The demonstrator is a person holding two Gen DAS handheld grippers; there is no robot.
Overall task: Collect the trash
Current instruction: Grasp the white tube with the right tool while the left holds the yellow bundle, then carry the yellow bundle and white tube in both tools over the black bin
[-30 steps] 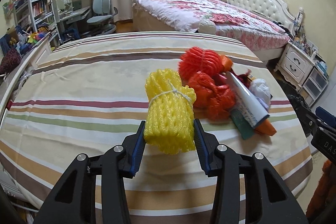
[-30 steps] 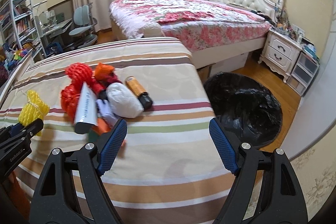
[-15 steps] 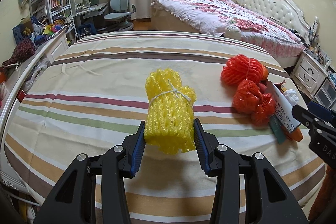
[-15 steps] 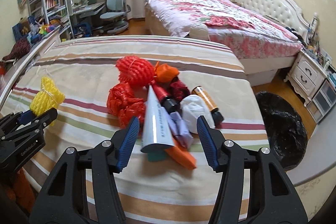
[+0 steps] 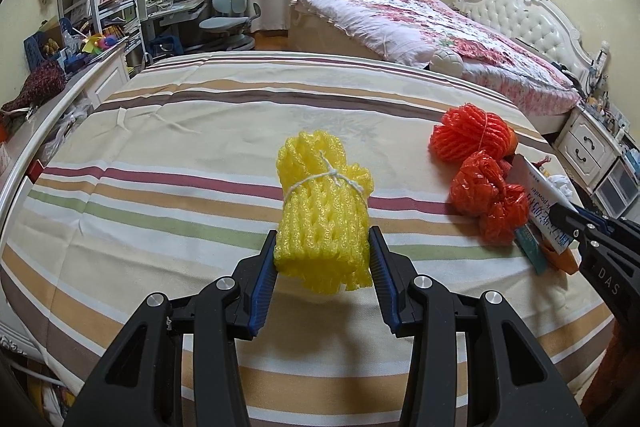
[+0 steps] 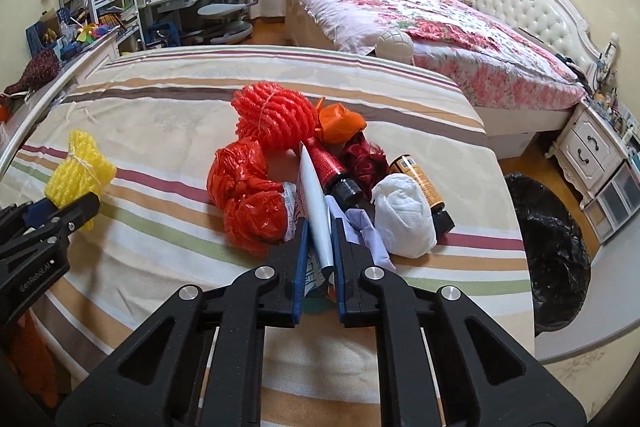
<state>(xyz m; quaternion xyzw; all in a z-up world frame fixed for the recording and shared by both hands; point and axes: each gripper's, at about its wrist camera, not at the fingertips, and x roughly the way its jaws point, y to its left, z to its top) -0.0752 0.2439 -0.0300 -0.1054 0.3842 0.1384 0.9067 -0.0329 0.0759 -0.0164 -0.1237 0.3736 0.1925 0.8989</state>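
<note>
My left gripper [image 5: 323, 239] is shut on a yellow foam net bundle [image 5: 324, 203] tied with white string, held just above the striped bedspread [image 5: 160, 187]. That bundle [image 6: 80, 167] also shows at the left of the right wrist view. My right gripper [image 6: 320, 227] is closing tight on a white tube [image 6: 316, 195]; both blue pads press its flat end. The tube lies in a trash pile: an orange foam net ball [image 6: 276, 119], a red plastic bag [image 6: 248, 191], a red tube with black cap [image 6: 332, 167], a white paper wad [image 6: 404, 215] and an orange bottle [image 6: 420, 183].
A bin lined with a black bag [image 6: 548, 247] stands on the floor, right of the striped bed. A flowered bed [image 6: 420, 11] and white nightstand [image 6: 592, 147] lie beyond. Shelves, desk and chair [image 5: 228, 15] fill the far left. A white rail [image 5: 36, 139] edges the bed's left side.
My right gripper swung left from the bin side to the trash pile and closed its wide jaws onto the white tube. The left gripper shifted left, still holding the yellow bundle.
</note>
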